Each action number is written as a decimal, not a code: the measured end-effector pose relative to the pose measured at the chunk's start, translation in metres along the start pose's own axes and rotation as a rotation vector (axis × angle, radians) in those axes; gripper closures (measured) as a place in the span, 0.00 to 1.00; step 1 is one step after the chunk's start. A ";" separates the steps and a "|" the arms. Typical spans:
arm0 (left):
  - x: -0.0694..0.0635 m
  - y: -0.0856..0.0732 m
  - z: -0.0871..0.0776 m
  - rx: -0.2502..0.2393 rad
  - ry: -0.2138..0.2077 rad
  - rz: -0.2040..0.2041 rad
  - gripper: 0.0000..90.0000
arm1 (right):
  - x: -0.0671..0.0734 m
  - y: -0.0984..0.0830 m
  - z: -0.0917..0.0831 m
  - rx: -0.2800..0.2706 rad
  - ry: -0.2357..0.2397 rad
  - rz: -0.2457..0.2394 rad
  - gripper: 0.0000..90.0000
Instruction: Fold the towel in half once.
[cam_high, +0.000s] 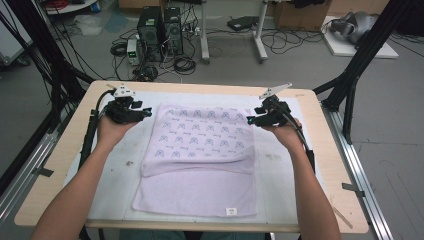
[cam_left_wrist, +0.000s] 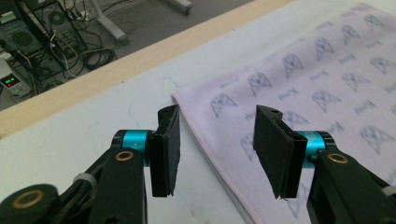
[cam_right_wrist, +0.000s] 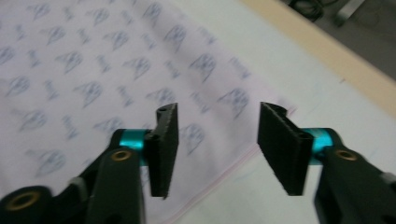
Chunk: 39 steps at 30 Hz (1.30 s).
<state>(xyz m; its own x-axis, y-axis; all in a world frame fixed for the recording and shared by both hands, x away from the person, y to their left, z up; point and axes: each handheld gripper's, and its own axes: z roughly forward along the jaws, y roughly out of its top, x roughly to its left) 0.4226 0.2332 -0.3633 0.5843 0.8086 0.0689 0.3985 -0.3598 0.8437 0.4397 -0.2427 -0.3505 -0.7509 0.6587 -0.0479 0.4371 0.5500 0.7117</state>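
Hovering apart-jawed, left claw (cam_high: 148, 113) and right claw (cam_high: 249, 120) flank folded towel (cam_high: 200, 155)

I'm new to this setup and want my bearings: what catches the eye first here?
The pale lilac towel with a blue print lies folded in the middle of the table, its far part doubled over the near part. The left gripper and right gripper hang open above its far corners, nothing between the jaws. Beyond the table, computers and cables clutter the floor.
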 end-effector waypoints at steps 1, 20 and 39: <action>-0.002 -0.003 -0.002 -0.007 -0.004 0.004 0.57 | 0.007 -0.005 -0.003 -0.031 0.013 -0.013 0.55; -0.071 -0.085 -0.061 -0.031 -0.199 0.100 0.66 | 0.094 -0.076 -0.040 -0.166 0.111 -0.113 0.67; -0.084 -0.120 -0.042 0.086 -0.315 0.125 0.75 | 0.108 -0.110 0.008 -0.002 0.133 -0.111 0.77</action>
<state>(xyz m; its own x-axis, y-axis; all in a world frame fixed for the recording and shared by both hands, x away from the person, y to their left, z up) 0.2960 0.2278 -0.4476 0.8166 0.5771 -0.0101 0.3603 -0.4959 0.7902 0.3141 -0.2279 -0.4400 -0.8535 0.5201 -0.0331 0.3468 0.6142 0.7089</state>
